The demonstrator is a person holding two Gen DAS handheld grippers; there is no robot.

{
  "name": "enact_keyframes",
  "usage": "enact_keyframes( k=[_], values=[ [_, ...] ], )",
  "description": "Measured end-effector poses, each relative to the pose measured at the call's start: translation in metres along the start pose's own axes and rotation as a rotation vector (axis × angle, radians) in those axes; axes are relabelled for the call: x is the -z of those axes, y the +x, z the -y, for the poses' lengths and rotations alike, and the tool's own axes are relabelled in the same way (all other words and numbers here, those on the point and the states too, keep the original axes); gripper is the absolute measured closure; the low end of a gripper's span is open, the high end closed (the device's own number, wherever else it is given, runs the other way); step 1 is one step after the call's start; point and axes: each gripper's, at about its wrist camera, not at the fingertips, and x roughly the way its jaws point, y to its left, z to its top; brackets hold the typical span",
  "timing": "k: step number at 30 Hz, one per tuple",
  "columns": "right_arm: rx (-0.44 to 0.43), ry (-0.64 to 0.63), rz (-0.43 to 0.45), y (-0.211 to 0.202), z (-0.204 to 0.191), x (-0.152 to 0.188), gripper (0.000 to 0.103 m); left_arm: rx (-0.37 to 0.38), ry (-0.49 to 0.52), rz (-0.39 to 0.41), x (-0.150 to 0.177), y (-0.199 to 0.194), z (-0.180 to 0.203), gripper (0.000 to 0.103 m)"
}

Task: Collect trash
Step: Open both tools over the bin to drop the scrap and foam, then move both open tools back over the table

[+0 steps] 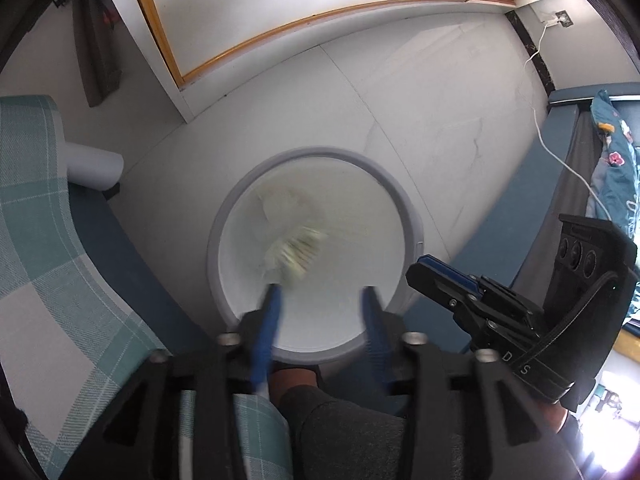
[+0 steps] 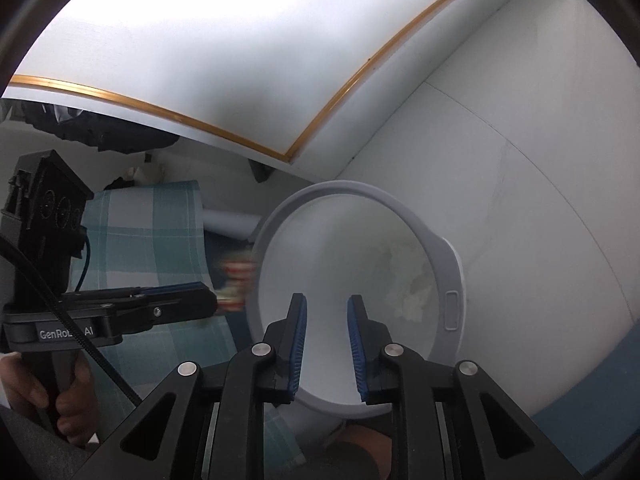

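Observation:
A white trash bin with a grey rim point(image 1: 224, 216) stands on the floor; it also shows in the right wrist view point(image 2: 452, 256). My left gripper point(image 1: 320, 300) is open above the bin's near rim. A blurred crumpled wrapper point(image 1: 294, 250) sits just off the tip of the left finger over the bin's opening; in the right wrist view it shows as a red and white blur point(image 2: 236, 284) at the left gripper's tip point(image 2: 212, 300). My right gripper point(image 2: 326, 308) is open and empty over the bin. Pale scraps point(image 2: 412, 284) lie inside the bin.
A teal checked bed cover point(image 1: 48, 216) lies at the left. A blue bed base point(image 1: 516, 200) with patterned bedding point(image 1: 616, 168) stands at the right, with a white cable point(image 1: 560, 152) running to a wall socket. A white cabinet with a gold trim point(image 1: 240, 44) stands behind the bin.

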Motion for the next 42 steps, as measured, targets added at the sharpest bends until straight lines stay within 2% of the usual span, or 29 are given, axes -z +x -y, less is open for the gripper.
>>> enact_keyframes(
  k=[5, 11, 15, 22, 24, 26, 31, 36, 42],
  values=[
    [0.014, 0.008, 0.024, -0.017, 0.004, 0.004, 0.076, 0.006, -0.004, 0.025, 0.002, -0.005, -0.001, 0.05],
    [0.021, -0.013, 0.09, -0.048, -0.003, 0.004, 0.063, -0.029, 0.013, 0.116, 0.012, -0.027, 0.0, 0.047],
    [0.033, -0.038, 0.141, -0.07, -0.014, 0.001, 0.058, -0.083, 0.036, 0.243, 0.027, -0.056, 0.005, 0.047],
    [0.025, -0.105, 0.221, -0.108, -0.043, 0.003, 0.055, -0.107, 0.025, 0.445, 0.061, -0.114, 0.003, 0.046],
    [0.018, -0.129, 0.267, -0.125, -0.057, 0.004, 0.051, -0.122, 0.012, 0.516, 0.075, -0.135, 0.004, 0.044],
    [0.011, -0.153, 0.303, -0.141, -0.072, 0.005, 0.047, -0.141, -0.004, 0.57, 0.084, -0.148, 0.001, 0.035],
    [0.01, -0.255, 0.397, -0.177, -0.118, 0.012, 0.043, -0.175, -0.045, 0.717, 0.113, -0.192, -0.012, 0.028],
    [-0.01, -0.418, 0.505, -0.211, -0.183, 0.034, 0.035, -0.195, -0.112, 0.833, 0.147, -0.222, -0.03, 0.023],
    [-0.086, -0.546, 0.554, -0.23, -0.249, 0.071, 0.03, -0.261, -0.223, 0.975, 0.201, -0.259, -0.062, 0.021]
  ],
)
